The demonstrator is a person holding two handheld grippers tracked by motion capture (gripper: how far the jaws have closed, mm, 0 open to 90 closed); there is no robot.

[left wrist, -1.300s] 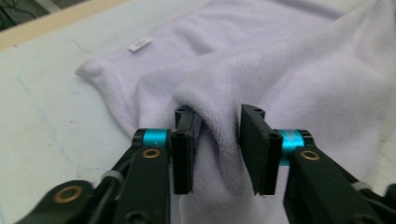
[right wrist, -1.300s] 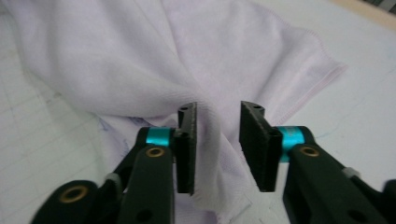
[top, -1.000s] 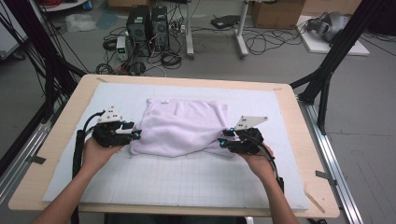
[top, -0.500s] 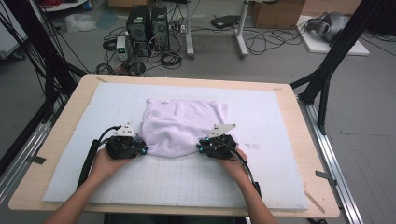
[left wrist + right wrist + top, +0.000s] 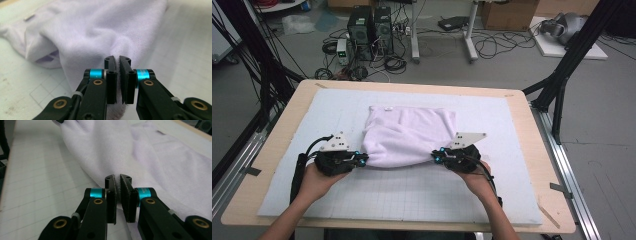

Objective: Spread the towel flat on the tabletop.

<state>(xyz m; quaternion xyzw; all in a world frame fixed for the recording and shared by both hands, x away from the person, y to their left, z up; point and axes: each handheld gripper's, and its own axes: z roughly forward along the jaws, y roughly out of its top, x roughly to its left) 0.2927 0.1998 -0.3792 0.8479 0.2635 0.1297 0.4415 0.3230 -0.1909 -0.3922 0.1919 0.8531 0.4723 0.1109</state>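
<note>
The cloth (image 5: pixel 408 134), a pale lilac garment, lies mid-table on a white gridded mat (image 5: pixel 412 195) that covers the wooden table (image 5: pixel 277 145). Its near edge is pinched at both corners: the left claw (image 5: pixel 363 159) is clenched on the near-left corner, the right claw (image 5: pixel 433 156) on the near-right one, both sets of jaws having just been closing with fabric between them. The grasp is judged done; lifting and folding the near edge toward the far edge appears still to be done. The fabric is noted as soft, finely ribbed knit, bunched into loose folds, with a small tag (image 5: pixel 387 108) at the far edge.
</note>
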